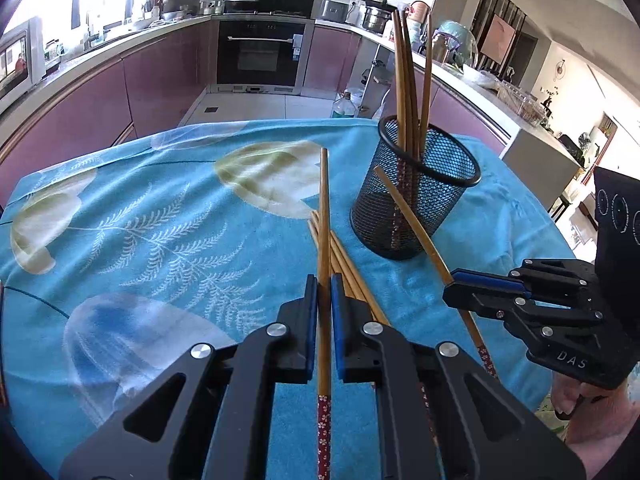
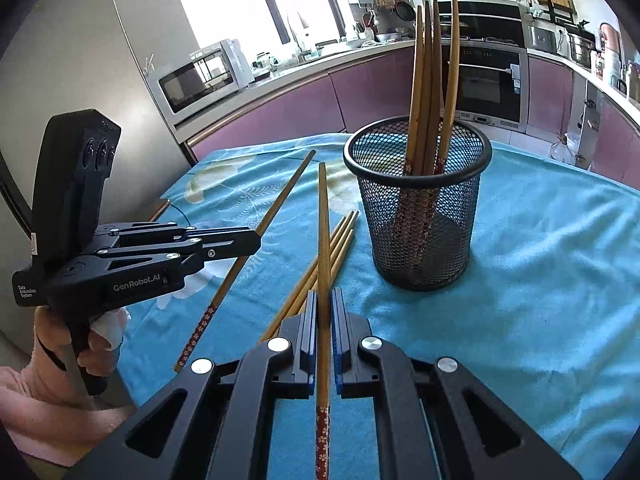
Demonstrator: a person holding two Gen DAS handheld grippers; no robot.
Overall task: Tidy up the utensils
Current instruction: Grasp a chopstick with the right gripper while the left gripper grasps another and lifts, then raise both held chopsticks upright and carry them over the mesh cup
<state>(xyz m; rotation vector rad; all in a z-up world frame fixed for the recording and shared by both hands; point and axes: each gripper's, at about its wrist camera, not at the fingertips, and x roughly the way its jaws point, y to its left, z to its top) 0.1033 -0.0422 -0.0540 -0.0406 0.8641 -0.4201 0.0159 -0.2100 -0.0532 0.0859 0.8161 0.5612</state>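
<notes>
Low in the left wrist view, the left gripper (image 1: 324,300) clamps one chopstick (image 1: 324,216) pointing up-frame; the mesh holder (image 1: 416,196) stands at upper right, so a tilted tip could catch its rim. Centre-bottom in the right wrist view, the right gripper (image 2: 324,312) clamps another chopstick (image 2: 324,232), above loose chopsticks (image 2: 320,272) on the blue cloth (image 2: 540,260).

A bright turquoise tablecloth (image 1: 168,216) printed with pale white fern fronds and large cream and olive leaf shapes. A black wire-mesh cup (image 1: 416,196) holds tan wooden chopsticks (image 1: 404,80). More tan chopsticks (image 1: 340,256) lie near it, their thick ends dark red with tiny pale flowers. Both grippers, left (image 1: 324,292) and right (image 2: 324,304), are black with blue pads. Mauve-pink kitchen cabinets (image 1: 160,80) stand far behind.
</notes>
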